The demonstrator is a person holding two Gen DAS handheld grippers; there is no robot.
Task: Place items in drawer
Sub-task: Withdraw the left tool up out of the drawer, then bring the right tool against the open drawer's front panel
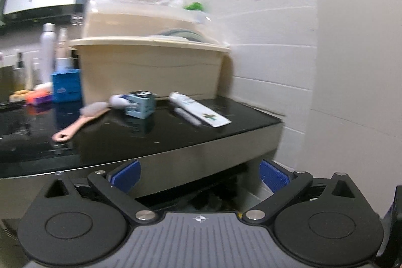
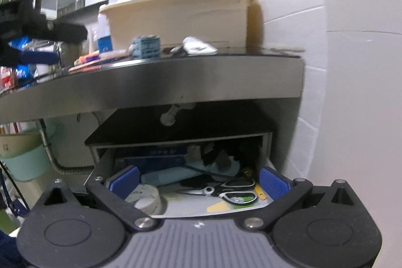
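— Hovering with jaws wide and empty, both: left gripper (image 1: 199, 173) faces the countertop (image 1: 176, 137), tube (image 1: 201, 108) and small blue box (image 1: 140, 104) ahead. Risk?

— Clipping the counter's edge on the way down. Only the right gripper (image 2: 198, 180) view shows the open drawer (image 2: 176, 205) just ahead, crowded: scissors (image 2: 226, 189), tape roll (image 2: 145, 200).

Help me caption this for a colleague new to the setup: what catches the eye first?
The open drawer under the black counter, crammed with scissors and a tape roll. On the counter, a big beige tub, with a pink brush, small blue box and white tube in front.
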